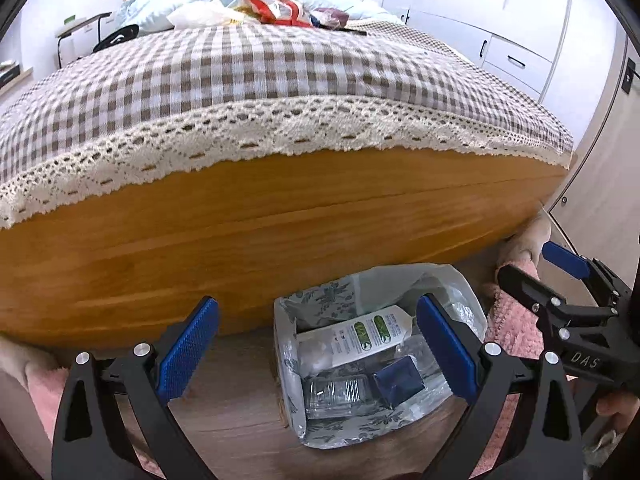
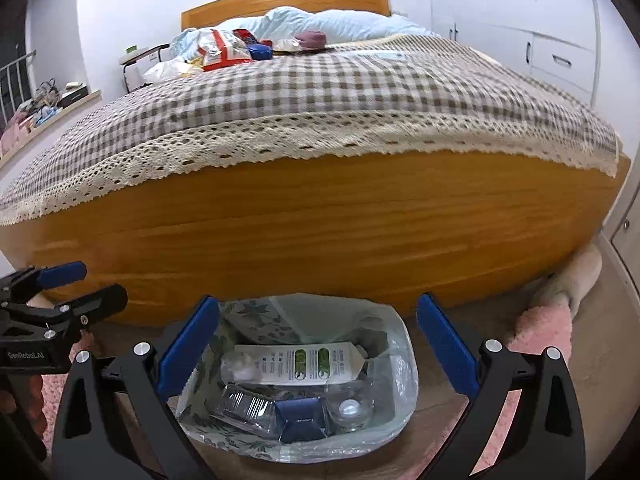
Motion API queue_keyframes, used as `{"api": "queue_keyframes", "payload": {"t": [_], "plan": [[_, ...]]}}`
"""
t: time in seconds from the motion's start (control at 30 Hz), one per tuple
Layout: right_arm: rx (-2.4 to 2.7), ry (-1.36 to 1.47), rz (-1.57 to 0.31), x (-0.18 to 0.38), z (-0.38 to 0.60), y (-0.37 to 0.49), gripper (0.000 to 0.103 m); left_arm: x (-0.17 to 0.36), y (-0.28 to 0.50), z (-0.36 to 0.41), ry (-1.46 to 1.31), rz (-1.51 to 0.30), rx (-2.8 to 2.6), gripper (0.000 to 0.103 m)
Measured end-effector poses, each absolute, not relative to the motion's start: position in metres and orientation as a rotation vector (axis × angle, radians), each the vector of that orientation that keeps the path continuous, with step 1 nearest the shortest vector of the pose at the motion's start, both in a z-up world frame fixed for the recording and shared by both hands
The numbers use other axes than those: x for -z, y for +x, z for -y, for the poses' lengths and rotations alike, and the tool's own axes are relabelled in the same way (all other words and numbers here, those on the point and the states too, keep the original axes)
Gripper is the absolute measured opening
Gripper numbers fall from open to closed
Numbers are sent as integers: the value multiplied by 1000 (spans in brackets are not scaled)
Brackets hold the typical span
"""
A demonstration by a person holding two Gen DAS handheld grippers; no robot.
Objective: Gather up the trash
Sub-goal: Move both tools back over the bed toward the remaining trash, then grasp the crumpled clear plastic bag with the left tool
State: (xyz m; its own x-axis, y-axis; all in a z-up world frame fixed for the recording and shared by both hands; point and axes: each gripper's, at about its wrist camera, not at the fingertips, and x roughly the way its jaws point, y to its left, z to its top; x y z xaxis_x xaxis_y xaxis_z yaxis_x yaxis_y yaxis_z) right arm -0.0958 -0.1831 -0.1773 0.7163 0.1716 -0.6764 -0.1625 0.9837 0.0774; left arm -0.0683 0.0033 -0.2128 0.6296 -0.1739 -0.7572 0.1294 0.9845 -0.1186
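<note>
While both claws hang over the floor at the foot of a wooden bed [image 1: 280, 236], the left gripper [image 1: 316, 346] stands released, its blue ribbed pads spread wide with nothing between them, and the right gripper [image 2: 316, 346] is likewise spread and empty. Below them sits a floral-patterned bin lined with a clear plastic bag [image 2: 396, 364], just beside the honey-coloured footboard. Inside lie a white carton with green labels [image 2: 300, 364], a crumpled clear plastic container [image 2: 244, 404], a dark blue box [image 2: 300, 420] and a small round clear cup [image 2: 350, 406]. Up on the brown-and-white checked bedspread with cream lace edging [image 1: 260, 80], toward twelve o'clock near the pillows, a heap of wrappers including a red-and-white crinkled bag [image 1: 272, 2] lies uncollected. Fluffy pink rug [image 2: 544, 328] shows at four o'clock
</note>
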Motion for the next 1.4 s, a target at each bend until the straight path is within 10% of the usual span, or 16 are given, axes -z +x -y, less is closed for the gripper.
{"api": "queue_keyframes", "payload": {"t": [1.4], "plan": [[-113, -13, -346, 41, 176, -11, 95, 78, 1, -37, -112, -537, 154, 95]]}}
